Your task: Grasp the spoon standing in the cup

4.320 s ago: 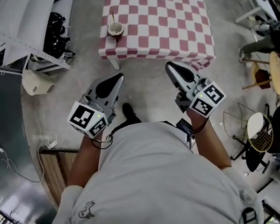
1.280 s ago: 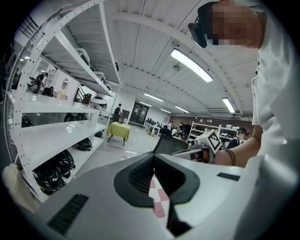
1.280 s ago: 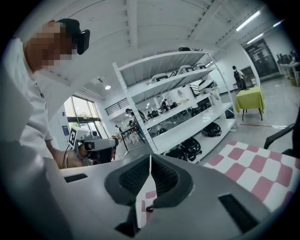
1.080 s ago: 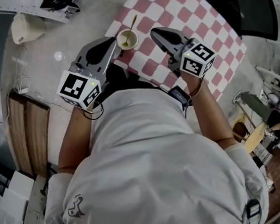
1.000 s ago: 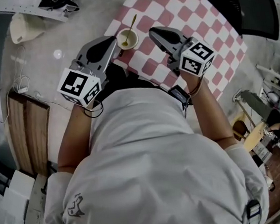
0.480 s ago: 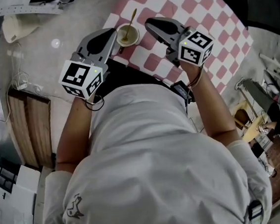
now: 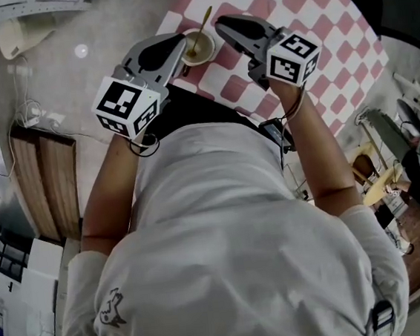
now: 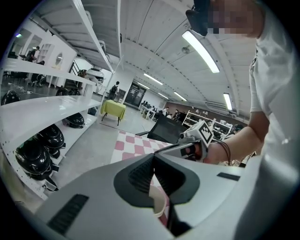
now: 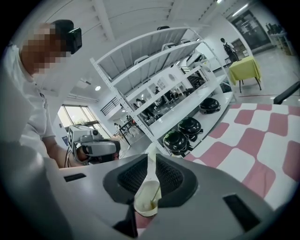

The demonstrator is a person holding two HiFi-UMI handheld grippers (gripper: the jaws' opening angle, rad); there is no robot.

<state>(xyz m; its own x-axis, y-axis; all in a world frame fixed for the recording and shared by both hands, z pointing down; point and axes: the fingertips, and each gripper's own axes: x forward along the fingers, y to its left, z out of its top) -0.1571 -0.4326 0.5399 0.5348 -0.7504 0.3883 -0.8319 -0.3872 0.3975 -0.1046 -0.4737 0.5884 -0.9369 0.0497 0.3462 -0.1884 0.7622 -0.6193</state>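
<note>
Spoon (image 9: 150,173) stands leaning in the pale cup (image 9: 146,205), which sits on the checked table (image 7: 313,11) close to its near corner, at the upper middle of the head view; the handle slants up and away from the rim toward the top of the frame.

The step in hand looks like the last of the approach, with no grasp yet made; the right gripper (image 7: 225,26) hangs just to the right of the cup in the head view, its tip near the upper end of the handle; in the right gripper view its jaws stand narrowly apart, and the spoon and cup show straight down the slot between them, the handle rising through the middle of the frame. Whether the handle already lies inside the slot or just beyond the tips I cannot tell from these views; nothing shows the pads pressing on it.

The left gripper (image 7: 177,49) sits just to the left of the cup in the head view; in its own view the jaw tips meet with nothing between them, and only part of the cup's rim shows through the opening behind the tips.

The next move, as I judge it, asks the right gripper to ease forward until the handle lies between the pads above the rim, then close; the slot is narrow, so a small sideways error could knock the handle or tip the light cup.
</note>
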